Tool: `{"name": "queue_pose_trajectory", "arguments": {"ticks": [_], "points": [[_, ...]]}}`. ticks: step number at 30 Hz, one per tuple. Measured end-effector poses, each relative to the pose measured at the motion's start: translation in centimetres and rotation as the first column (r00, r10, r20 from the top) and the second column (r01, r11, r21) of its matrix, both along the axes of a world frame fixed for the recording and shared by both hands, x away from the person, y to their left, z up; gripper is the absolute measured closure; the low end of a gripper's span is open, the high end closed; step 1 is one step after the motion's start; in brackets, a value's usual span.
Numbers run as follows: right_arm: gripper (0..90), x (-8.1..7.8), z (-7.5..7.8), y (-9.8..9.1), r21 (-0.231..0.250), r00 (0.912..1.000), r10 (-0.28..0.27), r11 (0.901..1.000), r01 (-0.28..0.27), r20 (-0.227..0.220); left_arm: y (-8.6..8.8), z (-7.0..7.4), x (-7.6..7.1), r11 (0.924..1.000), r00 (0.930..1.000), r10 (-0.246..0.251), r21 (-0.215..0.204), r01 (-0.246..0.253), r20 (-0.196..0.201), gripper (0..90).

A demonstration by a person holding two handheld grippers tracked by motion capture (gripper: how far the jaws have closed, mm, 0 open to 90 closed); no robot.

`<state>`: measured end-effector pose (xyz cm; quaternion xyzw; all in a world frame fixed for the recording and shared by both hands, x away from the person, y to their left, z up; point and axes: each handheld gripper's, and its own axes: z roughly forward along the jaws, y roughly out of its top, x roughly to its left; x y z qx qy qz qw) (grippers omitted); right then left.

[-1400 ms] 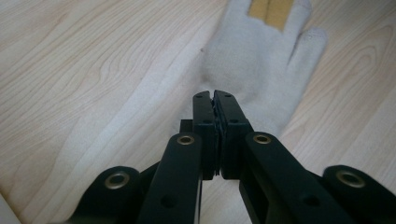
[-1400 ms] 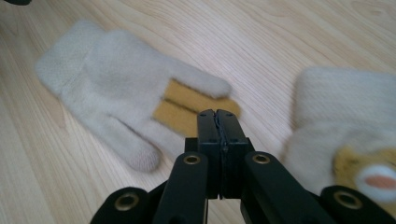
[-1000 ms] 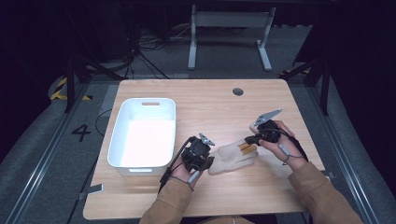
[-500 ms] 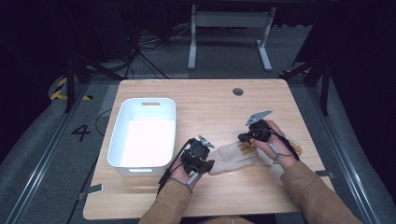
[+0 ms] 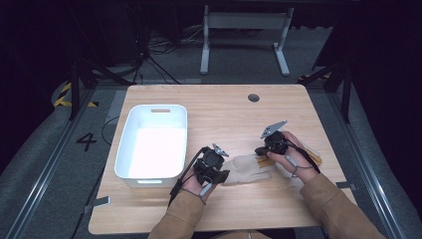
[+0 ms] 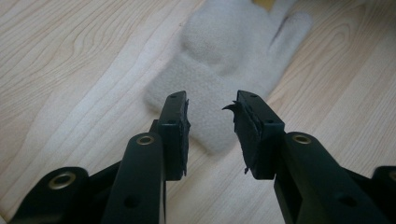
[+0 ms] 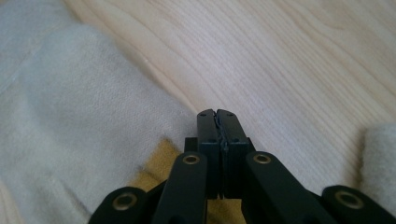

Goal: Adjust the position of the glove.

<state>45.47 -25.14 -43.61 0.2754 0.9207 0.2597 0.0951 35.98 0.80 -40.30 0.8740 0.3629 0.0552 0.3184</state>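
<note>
A pale fleece glove [image 5: 247,169] lies flat on the wooden table [image 5: 224,114], with something yellow [image 5: 262,161] at its finger end. My left gripper [image 5: 225,176] is open at the cuff. In the left gripper view the cuff [image 6: 210,93] lies under the gap of the left gripper [image 6: 210,116], and the pads do not press on it; these jaws have just been opening. My right gripper [image 5: 260,151] is over the finger end. In the right gripper view the right gripper [image 7: 217,114] is shut with nothing between its pads, just above the glove [image 7: 70,130] and a yellow patch [image 7: 154,172]; its jaws have just been closing.
A white bin [image 5: 124,149] stands on the left half of the table, close to my left hand. A round cable hole [image 5: 254,97] is at the back. A second pale cloth edge [image 7: 378,158] shows at the right of the right gripper view.
My right gripper has shifted slightly left, closer to the glove's finger end. The left hand has stayed at the cuff.
</note>
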Motion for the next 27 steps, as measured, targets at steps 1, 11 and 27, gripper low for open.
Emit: {"name": "queue_pose_trajectory", "arguments": {"ticks": [1,11,27], "points": [[89.7,-0.3,0.1,-0.2,-0.004,1.0,-0.003,1.0,0.003,-0.005,0.0,0.0,0.0,1.0,1.0,0.0,-0.001,0.0,0.002,64.7],[89.8,-1.6,0.3,-1.1,-0.037,0.9997,0.004,0.9993,-0.005,-0.026,-0.3,0.4,0.5,0.9998,0.9999,-0.015,-0.011,0.015,0.006,63.6],[86.2,-3.0,2.3,-2.6,0.046,0.9999,-0.007,0.9989,0.007,0.011,0.2,0.9,0.7,0.9992,0.9997,-0.024,-0.033,0.024,0.005,61.1]]}}
